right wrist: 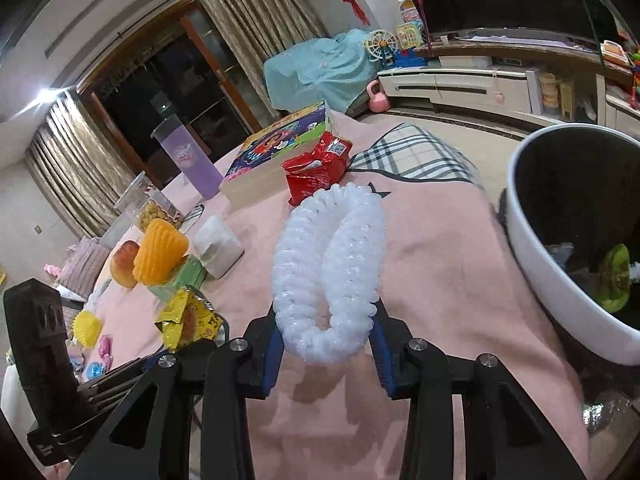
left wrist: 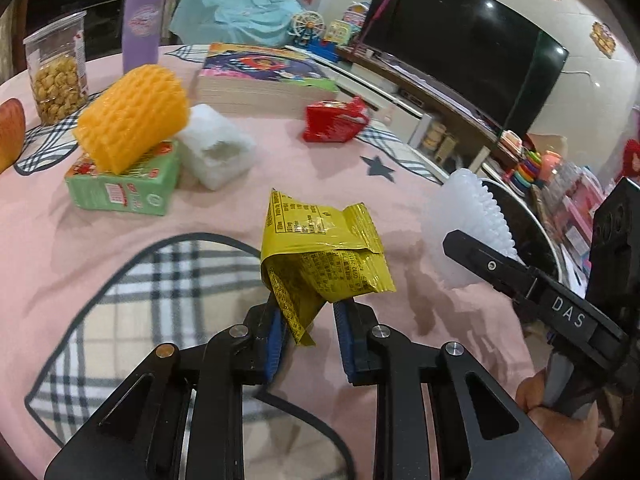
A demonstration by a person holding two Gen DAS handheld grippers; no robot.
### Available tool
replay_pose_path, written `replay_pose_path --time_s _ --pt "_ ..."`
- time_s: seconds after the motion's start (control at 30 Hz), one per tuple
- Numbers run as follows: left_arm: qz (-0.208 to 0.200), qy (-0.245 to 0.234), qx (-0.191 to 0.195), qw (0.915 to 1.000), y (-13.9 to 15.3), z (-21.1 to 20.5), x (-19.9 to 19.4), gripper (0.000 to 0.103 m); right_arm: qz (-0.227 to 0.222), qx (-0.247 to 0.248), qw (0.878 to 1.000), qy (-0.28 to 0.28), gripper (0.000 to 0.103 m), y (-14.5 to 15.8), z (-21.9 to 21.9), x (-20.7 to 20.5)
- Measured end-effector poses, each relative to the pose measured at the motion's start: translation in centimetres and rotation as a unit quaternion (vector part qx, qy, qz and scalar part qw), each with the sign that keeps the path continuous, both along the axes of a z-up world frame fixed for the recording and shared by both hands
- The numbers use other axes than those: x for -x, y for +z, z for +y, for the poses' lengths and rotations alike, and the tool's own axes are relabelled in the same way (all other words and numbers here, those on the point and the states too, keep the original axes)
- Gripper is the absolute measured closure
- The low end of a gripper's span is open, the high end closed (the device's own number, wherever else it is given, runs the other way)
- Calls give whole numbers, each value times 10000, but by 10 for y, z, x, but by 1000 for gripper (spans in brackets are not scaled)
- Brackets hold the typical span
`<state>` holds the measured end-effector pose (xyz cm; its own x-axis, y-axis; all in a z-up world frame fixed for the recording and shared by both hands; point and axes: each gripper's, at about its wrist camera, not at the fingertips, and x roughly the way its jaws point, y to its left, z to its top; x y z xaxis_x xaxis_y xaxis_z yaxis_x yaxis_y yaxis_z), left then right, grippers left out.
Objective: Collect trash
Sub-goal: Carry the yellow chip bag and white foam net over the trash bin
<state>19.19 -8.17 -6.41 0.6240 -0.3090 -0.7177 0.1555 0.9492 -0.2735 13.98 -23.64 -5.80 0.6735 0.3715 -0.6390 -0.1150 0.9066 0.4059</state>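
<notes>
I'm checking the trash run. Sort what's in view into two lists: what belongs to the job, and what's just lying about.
Job:
left gripper, shut on yellow wrapper
right gripper, shut on white foam net
trash bin
red wrapper
orange foam net

Lying about:
book
purple bottle
snack jar
apple

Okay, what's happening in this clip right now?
A person is clearing trash off a table with a pink cloth, a handheld gripper in each hand. The left gripper is shut on a crumpled yellow wrapper; the right gripper is shut on a white foam fruit net. A white bin with some trash already inside sits at the table's right edge. A red packet is still on the cloth.
</notes>
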Motion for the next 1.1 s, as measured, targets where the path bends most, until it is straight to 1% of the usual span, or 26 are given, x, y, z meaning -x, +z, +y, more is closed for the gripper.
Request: replay_pose_path --time_s 0.23,0.47,1.1 --pt "-132 -277 -8 9995 13 -23 13 81 -55 -55 9999 -112 64 9 -18 21" --pt "-171 -540 -23 9984 19 -46 18 81 -134 -79 9995 -289 64 17 -38 37" --pt "-221 -1119 -57 9935 29 -106 18 81 -280 -59 9962 -824 64 32 -91 58"
